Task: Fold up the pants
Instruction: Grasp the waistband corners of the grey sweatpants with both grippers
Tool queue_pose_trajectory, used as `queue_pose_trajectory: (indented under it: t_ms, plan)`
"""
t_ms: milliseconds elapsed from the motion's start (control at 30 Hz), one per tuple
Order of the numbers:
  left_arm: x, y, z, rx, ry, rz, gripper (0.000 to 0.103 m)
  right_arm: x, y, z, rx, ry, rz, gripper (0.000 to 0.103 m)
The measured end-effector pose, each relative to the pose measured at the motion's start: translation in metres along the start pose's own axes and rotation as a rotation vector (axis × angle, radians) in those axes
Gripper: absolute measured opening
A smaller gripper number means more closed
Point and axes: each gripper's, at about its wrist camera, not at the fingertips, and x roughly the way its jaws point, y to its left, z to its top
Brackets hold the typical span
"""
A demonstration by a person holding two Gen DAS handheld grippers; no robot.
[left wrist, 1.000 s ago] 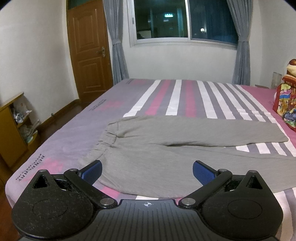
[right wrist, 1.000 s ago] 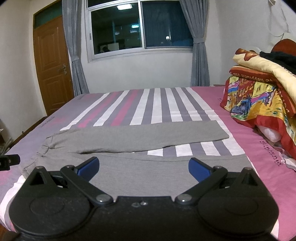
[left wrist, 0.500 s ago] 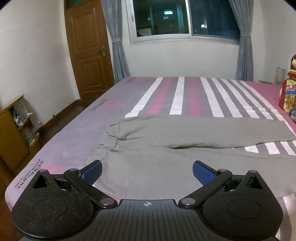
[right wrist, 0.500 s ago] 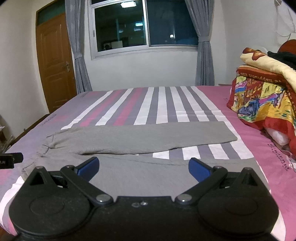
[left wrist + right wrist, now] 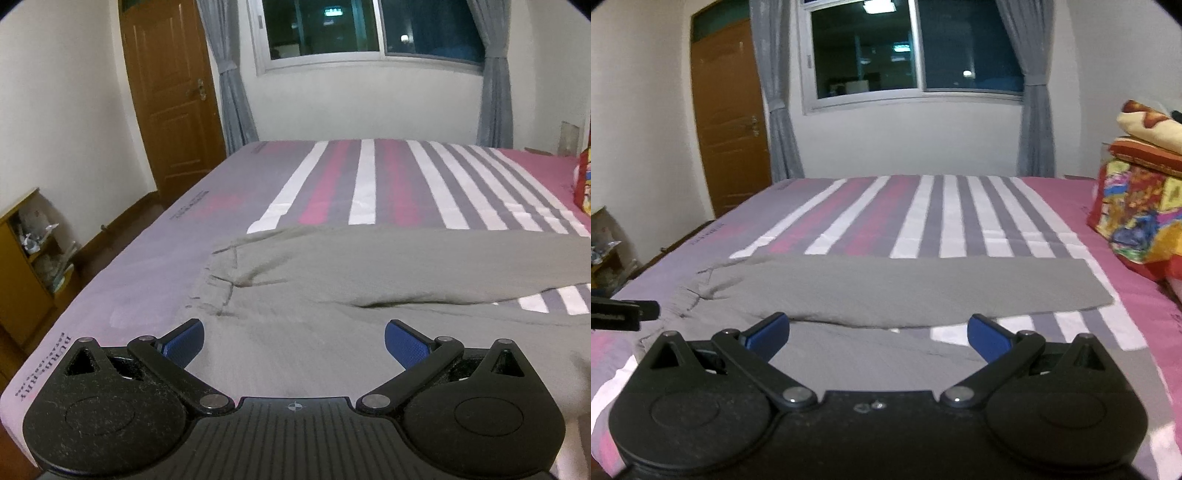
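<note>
Grey pants [image 5: 332, 280] lie flat across the striped bed, waistband at the left, both legs running right with a gap between them. My left gripper [image 5: 294, 341] hovers open over the near leg close to the waistband, blue pads wide apart and empty. In the right wrist view the same pants [image 5: 905, 288] stretch across, the far leg ending at a cuff on the right. My right gripper [image 5: 878, 334] is open above the near leg, holding nothing. The left gripper's tip [image 5: 624, 314] shows at the left edge there.
The bed [image 5: 369, 177] has pink, white and grey stripes. A stack of colourful folded blankets [image 5: 1137, 218] sits at the bed's right side. A wooden shelf [image 5: 22, 273] stands on the floor at left, a door [image 5: 173, 96] beyond it. A window [image 5: 916, 51] with curtains is on the far wall.
Both grippers have moved forward and lower toward the pants, so the cloth fills more of each view. Both stay open and empty.
</note>
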Motion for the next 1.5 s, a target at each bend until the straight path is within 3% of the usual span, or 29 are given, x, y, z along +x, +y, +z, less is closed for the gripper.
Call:
queue_pose_trajectory:
  t_ms: [300, 533, 700, 1167, 1333, 1500]
  plan:
    - [0.073, 0.013, 0.019, -0.024, 0.064, 0.042, 0.103, 0.062, 0.012, 0.010, -0.069, 0.031, 0.081, 0.103]
    - [0.137, 0.023, 0.034, -0.030, 0.093, 0.073, 0.103, 0.115, 0.023, 0.018, -0.119, 0.067, 0.119, 0.097]
    - [0.183, 0.029, 0.043, -0.034, 0.118, 0.094, 0.103, 0.163, 0.029, 0.020, -0.196, 0.105, 0.131, 0.092]
    - [0.303, 0.056, 0.046, -0.053, 0.208, 0.172, 0.103, 0.299, 0.035, 0.024, -0.285, 0.218, 0.193, 0.092]
    - [0.339, 0.069, 0.044, -0.083, 0.242, 0.164, 0.103, 0.348, 0.029, 0.034, -0.291, 0.267, 0.199, 0.085]
    - [0.362, 0.072, 0.044, -0.086, 0.249, 0.106, 0.103, 0.389, 0.029, 0.040, -0.354, 0.318, 0.216, 0.083]
